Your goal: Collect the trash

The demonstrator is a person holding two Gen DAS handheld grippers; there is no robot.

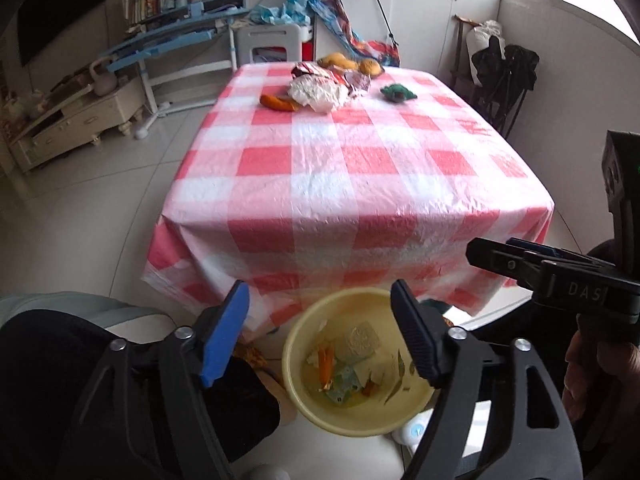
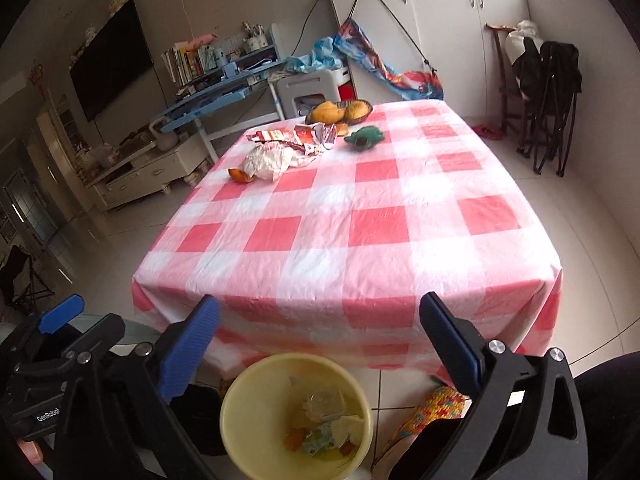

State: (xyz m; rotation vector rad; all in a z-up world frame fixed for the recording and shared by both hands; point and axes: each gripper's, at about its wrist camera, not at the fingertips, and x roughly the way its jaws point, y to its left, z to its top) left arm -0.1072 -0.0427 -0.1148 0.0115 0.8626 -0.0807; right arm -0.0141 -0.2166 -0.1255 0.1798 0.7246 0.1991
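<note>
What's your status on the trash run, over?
Left gripper open, empty; right gripper open, empty. Both above yellow bin, scraps inside. Wrappers at table's far end. Nothing in the way.

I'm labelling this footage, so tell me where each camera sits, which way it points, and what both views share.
Left wrist: on the left gripper, facing the checked table over the yellow bin; right gripper and a hand show.
Right wrist: on the right gripper, same direction; left gripper shows.
Shared: table, bin, trash pile.
</note>
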